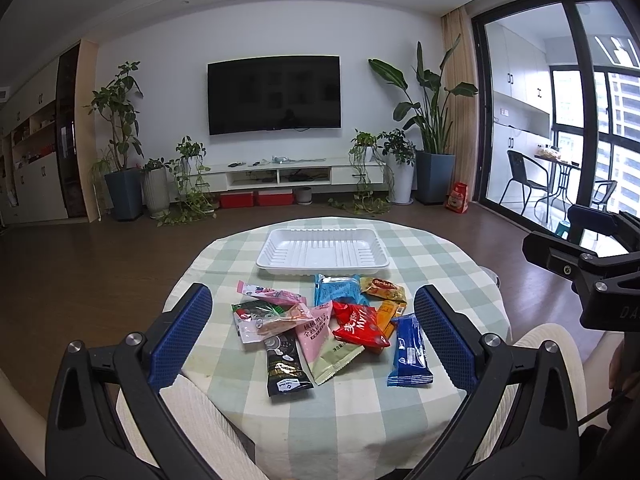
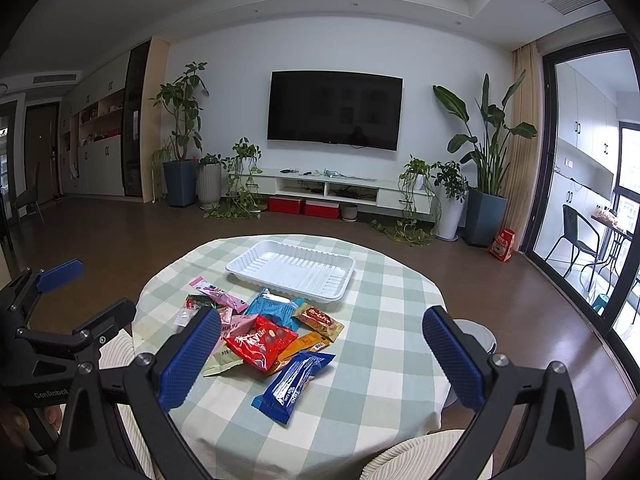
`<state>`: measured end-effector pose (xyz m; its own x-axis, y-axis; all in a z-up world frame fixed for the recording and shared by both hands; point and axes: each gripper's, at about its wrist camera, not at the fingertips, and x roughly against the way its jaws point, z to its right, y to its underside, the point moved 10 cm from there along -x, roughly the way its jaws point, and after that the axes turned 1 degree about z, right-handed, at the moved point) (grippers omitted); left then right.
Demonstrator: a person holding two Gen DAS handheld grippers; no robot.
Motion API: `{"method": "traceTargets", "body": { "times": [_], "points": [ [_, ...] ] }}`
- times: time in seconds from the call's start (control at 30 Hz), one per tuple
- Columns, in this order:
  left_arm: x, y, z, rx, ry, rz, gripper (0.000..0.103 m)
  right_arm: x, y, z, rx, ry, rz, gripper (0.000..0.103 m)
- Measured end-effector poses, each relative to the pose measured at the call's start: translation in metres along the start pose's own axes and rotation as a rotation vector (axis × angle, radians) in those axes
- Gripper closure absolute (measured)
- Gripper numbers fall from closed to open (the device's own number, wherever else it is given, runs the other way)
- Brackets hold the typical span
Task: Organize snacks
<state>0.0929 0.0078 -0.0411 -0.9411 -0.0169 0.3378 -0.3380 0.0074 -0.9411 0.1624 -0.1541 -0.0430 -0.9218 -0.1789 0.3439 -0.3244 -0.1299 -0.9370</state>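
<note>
Both tools, the left tool (image 1: pixel 312 332) and right tool (image 2: pixel 320 356), hover spread wide and empty over the counter's (image 1: pixel 360 412) near edge, framing the heaped snack packets (image 1: pixel 328 328) so one can go into the bare white tray (image 1: pixel 320 254) toward the far edge.

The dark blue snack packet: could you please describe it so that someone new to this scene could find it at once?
Start at the round table with the checked cloth and find the pile of snack packets in front of the empty white tray. The dark blue packet lies at the near right edge of that pile. It is long, with white print, and is the only dark blue one.
</note>
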Motion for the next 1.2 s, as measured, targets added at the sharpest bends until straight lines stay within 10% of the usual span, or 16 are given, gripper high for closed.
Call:
{"method": "traceTargets", "body": {
  "times": [1.2],
  "points": [
    [-0.0005, 0.0026, 0.0015, -0.001, 0.000, 0.000, 0.000, -0.0032, 0.0045, 0.0001, 0.003, 0.001, -0.010, 0.000]
  ]
}}
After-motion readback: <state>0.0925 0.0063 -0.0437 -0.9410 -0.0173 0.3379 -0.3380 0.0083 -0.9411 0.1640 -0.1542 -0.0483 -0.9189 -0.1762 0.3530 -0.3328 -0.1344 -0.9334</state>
